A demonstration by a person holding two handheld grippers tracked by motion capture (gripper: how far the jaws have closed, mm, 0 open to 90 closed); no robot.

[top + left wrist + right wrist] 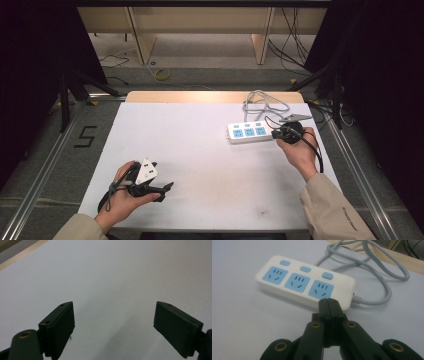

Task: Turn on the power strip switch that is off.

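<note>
Hovering with its black jaws pressed together on nothing, the right gripper (329, 302) sits just at the cable end of a glossy white plastic power strip (304, 282) with three blue sockets and matching switches, lying at the right rear of the matte white table (200, 150). Pressing a switch looks like the next move, needing a small forward nudge. Its smooth grey cable (374, 272) loops behind. The left gripper (113, 322) rests near the front left, jaws wide apart.
</note>
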